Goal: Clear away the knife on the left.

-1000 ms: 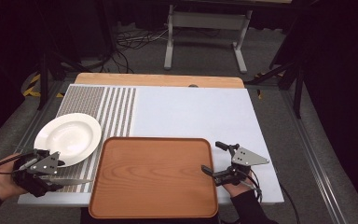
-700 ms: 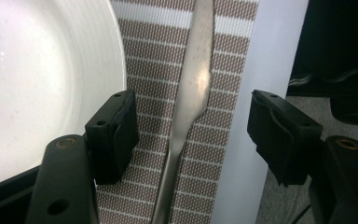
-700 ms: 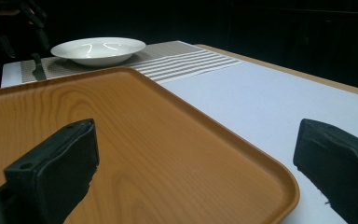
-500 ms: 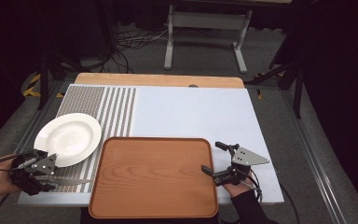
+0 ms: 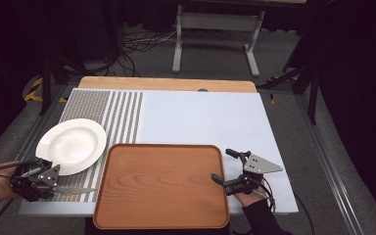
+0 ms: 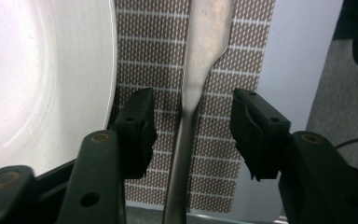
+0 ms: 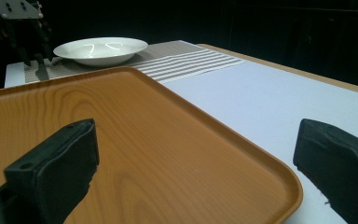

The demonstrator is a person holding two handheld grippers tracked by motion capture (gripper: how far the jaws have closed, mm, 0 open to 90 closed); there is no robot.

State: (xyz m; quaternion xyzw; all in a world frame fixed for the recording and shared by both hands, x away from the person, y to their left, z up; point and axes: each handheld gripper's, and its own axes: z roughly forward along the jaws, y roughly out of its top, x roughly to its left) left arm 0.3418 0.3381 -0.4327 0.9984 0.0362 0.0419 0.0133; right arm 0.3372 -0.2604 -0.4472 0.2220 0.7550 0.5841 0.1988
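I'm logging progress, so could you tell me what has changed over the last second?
The left gripper slid slightly left and back along the knife; its open jaws now straddle the handle without gripping it. The right gripper, also open, the plate and the tray stayed as they were.

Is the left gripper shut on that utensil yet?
No, open: the left gripper has fingers either side of the utensil handle, gaps showing.
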